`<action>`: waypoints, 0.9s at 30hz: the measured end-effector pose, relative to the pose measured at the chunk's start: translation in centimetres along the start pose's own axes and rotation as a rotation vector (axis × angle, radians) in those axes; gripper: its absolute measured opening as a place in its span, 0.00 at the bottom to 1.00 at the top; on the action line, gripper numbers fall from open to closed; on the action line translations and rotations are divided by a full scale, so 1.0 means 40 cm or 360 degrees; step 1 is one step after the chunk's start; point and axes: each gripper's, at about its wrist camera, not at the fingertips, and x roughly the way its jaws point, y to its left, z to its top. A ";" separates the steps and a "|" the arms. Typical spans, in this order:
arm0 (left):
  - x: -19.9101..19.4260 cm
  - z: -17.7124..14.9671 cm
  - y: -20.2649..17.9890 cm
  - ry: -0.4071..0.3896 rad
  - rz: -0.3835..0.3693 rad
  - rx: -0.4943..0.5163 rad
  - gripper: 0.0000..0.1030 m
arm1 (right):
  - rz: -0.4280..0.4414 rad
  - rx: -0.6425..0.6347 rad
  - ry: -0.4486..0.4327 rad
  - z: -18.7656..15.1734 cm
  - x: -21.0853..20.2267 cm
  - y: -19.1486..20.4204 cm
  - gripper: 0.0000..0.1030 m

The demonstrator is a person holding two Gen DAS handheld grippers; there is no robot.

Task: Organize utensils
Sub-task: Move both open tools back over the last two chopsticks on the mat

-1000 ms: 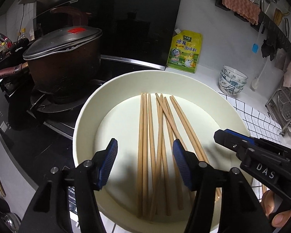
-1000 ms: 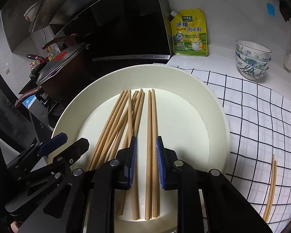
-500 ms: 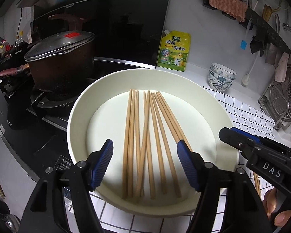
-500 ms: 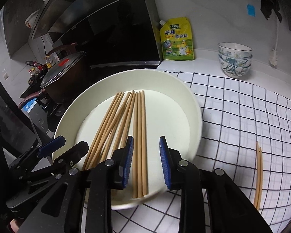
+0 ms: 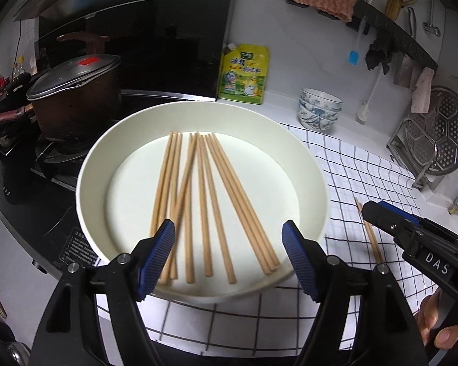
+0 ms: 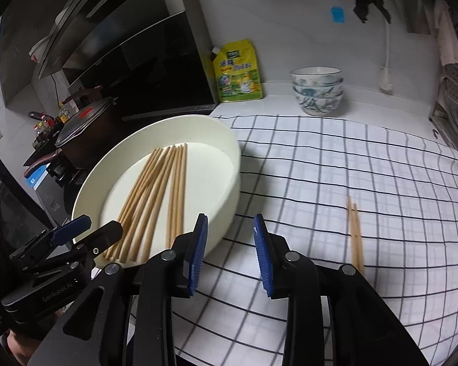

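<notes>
A kitchen counter (image 6: 305, 103) runs along a white wall, part of it covered by a white cloth with a dark grid (image 6: 351, 167), and ends at a black stovetop (image 5: 45, 219) where a lidded brown pot (image 5: 73, 97) sits on a burner. A wide cream tray with a raised rim (image 5: 97, 152) rests at the cloth's stove-side edge, its left part overhanging the stovetop. A loose fan of wooden chopsticks (image 5: 204, 201) lies flat inside the tray, their far tips bunched near the back wall of the tray and their near ends spread along its front rim. A separate pair of chopsticks (image 6: 354, 231) lies on the cloth, well apart from the tray, with open cloth all around it. The left gripper (image 5: 228, 253) hovers over the tray's near rim, its blue-padded jaws spread wide and holding nothing. The right gripper (image 6: 230, 253) hangs above the cloth just beside the tray's outer wall, between the tray and the loose pair, its jaws parted and empty. At the back of the counter a yellow seasoning pouch (image 6: 238, 71) leans against the wall beside a stack of patterned bowls (image 6: 317, 90). A metal steamer rack (image 5: 436, 131) stands at the counter's right end, clear of the cloth's middle.
</notes>
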 end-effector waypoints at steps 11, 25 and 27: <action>-0.023 -0.043 -0.127 0.0017 -0.0100 0.0081 0.79 | -0.0103 0.0076 -0.0030 -0.074 -0.083 -0.136 0.38; -0.002 -0.121 -0.268 0.0115 -0.0192 0.0203 0.84 | -0.0355 0.0042 0.0079 -0.195 -0.083 -0.270 0.39; 0.000 -0.128 -0.277 0.0122 -0.0194 0.0210 0.86 | -0.0351 0.0051 0.0118 -0.212 -0.063 -0.286 0.39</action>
